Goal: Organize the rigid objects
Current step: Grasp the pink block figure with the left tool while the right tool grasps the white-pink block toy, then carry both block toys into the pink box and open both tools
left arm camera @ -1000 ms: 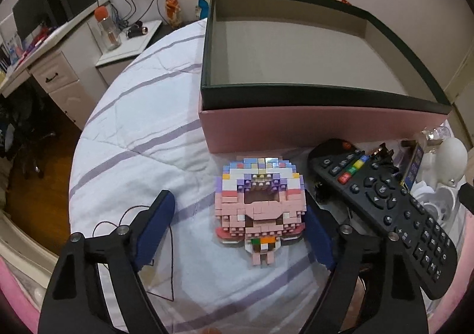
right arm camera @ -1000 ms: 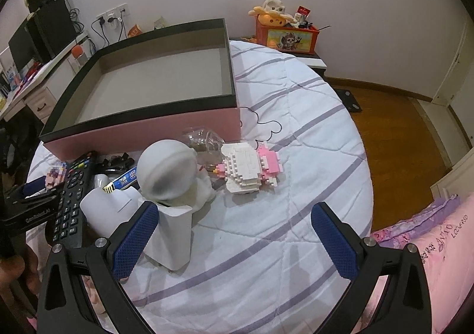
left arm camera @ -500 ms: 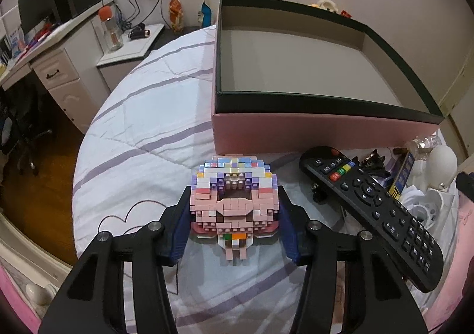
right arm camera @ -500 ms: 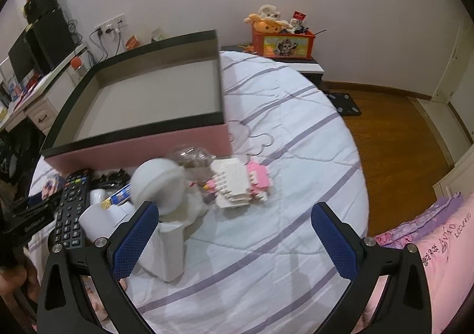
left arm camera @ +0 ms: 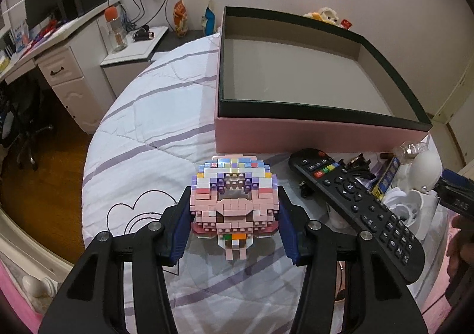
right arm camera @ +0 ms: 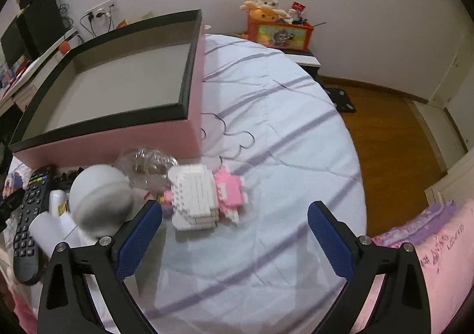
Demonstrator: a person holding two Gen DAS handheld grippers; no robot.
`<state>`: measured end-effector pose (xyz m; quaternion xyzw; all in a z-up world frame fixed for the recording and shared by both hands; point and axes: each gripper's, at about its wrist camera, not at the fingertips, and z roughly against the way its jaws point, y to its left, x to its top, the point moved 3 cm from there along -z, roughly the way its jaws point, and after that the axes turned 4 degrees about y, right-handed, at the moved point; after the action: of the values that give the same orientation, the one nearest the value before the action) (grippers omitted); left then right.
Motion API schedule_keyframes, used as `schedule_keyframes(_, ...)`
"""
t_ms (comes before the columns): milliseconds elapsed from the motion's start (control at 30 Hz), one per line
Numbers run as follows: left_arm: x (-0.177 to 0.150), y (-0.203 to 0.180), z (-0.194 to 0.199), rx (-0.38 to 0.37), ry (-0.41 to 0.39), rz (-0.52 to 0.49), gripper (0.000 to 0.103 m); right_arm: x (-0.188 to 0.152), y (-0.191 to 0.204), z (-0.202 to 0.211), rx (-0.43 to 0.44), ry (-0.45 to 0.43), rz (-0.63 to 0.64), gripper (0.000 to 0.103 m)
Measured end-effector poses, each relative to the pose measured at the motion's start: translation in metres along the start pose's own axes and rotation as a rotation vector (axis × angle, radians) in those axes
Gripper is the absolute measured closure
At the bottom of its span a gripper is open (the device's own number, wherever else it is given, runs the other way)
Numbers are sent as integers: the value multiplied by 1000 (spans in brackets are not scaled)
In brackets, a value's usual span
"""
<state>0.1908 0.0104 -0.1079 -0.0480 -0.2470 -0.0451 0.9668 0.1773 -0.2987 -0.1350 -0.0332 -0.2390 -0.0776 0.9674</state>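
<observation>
My left gripper (left arm camera: 234,225) is shut on a pink and pastel brick-built figure (left arm camera: 234,200) and holds it above the striped bedspread, in front of the open pink box with a dark rim (left arm camera: 311,132). The box is empty inside. A black remote (left arm camera: 355,209) lies to the right of the figure. My right gripper (right arm camera: 234,230) is open and empty, just short of a white and pink brick model (right arm camera: 204,196) on the bedspread. A white round-headed device (right arm camera: 99,200) and a clear glass bulb (right arm camera: 145,166) sit to its left. The box (right arm camera: 118,141) lies beyond them.
A white desk with drawers (left arm camera: 65,73) and a bedside cabinet (left arm camera: 130,58) stand at the left. An orange toy box (right arm camera: 281,33) sits on a stand behind the bed. Wooden floor (right arm camera: 391,138) lies to the right. A pink cloth (right arm camera: 438,248) is at the lower right.
My left gripper closed on the brick figure and lifted it off the bedspread. My right gripper moved forward and down toward the white and pink brick model, staying open.
</observation>
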Motion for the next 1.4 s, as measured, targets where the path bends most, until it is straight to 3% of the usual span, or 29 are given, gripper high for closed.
schedule_keyframes(200,-4,-4,2,-1,3,-2,51,3,0,-13,96,19,21,18)
schedule_keyframes(267,-4,-5,3,-6,5,0,51,1,3,-12,139,22,31,33)
schedule_keyframes(433,-7,-9,9,-8,-1,-6,51,-1,2,-11,146,22,35,39)
schedule_keyframes(767,-11,-13,17,-18,-7,-7,51,1,0,-14,162,18,24,40)
schedule_keyframes(1000,-13,-13,22,-14,-14,-6,51,-3,-12,-5,244,13,-51,40)
schedule_keyframes(1267,-4,-15,30,-28,-36,-14,51,4,-1,39,250,-74,-8,40)
schedule_keyframes(1400,16,-18,42,-41,-72,-25,51,21,13,68,256,-137,48,40)
